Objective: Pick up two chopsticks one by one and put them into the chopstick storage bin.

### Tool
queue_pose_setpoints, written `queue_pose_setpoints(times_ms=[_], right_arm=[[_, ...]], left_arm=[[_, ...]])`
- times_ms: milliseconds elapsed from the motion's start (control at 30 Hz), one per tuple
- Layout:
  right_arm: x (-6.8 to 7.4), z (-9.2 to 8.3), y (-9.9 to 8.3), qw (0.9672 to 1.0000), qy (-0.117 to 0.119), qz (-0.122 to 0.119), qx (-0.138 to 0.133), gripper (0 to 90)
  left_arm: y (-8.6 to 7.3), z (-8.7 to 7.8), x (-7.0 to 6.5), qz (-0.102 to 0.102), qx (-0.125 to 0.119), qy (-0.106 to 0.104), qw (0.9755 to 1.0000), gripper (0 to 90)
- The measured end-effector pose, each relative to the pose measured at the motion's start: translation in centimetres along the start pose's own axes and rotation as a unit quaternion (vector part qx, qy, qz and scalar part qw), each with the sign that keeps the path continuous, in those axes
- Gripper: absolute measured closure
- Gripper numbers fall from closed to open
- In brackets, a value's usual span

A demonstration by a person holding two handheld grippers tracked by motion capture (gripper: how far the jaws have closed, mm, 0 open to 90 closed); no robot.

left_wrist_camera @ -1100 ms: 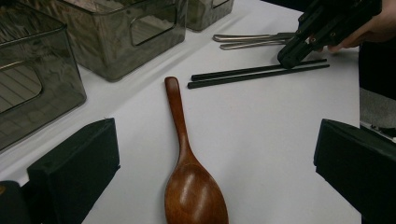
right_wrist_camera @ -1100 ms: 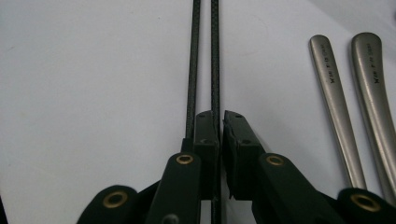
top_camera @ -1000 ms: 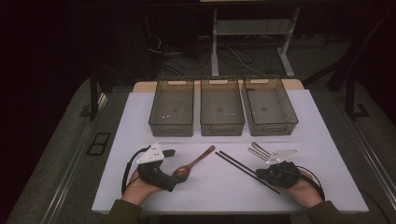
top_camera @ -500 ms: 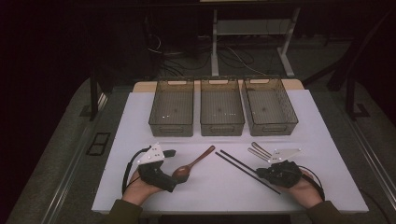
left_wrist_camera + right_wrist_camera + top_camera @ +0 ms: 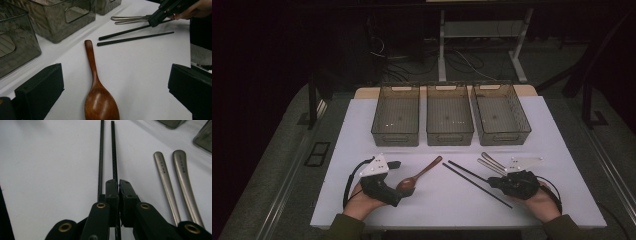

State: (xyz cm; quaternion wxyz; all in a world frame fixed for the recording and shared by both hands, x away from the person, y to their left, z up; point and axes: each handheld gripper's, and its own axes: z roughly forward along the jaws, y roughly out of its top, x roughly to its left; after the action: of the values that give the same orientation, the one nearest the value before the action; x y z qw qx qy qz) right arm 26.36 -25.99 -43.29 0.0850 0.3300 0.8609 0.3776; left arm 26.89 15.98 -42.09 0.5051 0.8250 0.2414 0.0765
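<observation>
Your left gripper [image 5: 112,92]: jaws wide apart, holding nothing, the one wooden spoon [image 5: 98,95] lies between them on the white table [image 5: 362,130] | your right gripper [image 5: 118,187]: jaws pressed together, it seems on one of two black chopsticks [image 5: 113,150] | two metal handles [image 5: 172,180] just beside | three grey bins [image 5: 449,115] behind, side by side

dim room, grey carpet floor [image 5: 272,165], white desk frame [image 5: 482,30] beyond tangled cables [image 5: 422,62].
</observation>
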Motion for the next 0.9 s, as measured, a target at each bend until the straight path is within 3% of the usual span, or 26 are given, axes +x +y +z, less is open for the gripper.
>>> queue_pose_setpoints(times_ms=[567, 900], right_arm=[[-0.6, -1.5, 0.9, 0.9992, 0.005, 0.015, -0.038, 85.1], [-0.8, -1.8, 2.4, 0.9982, 0.009, 0.02, -0.055, 85.1]], left_arm=[[-0.3, 0.1, 0.0, 0.004, -0.002, -0.005, 1.0, 0.0], [-0.4, 0.0, 0.6, 0.01, -0.001, 0.003, 0.9999, 0.0]])
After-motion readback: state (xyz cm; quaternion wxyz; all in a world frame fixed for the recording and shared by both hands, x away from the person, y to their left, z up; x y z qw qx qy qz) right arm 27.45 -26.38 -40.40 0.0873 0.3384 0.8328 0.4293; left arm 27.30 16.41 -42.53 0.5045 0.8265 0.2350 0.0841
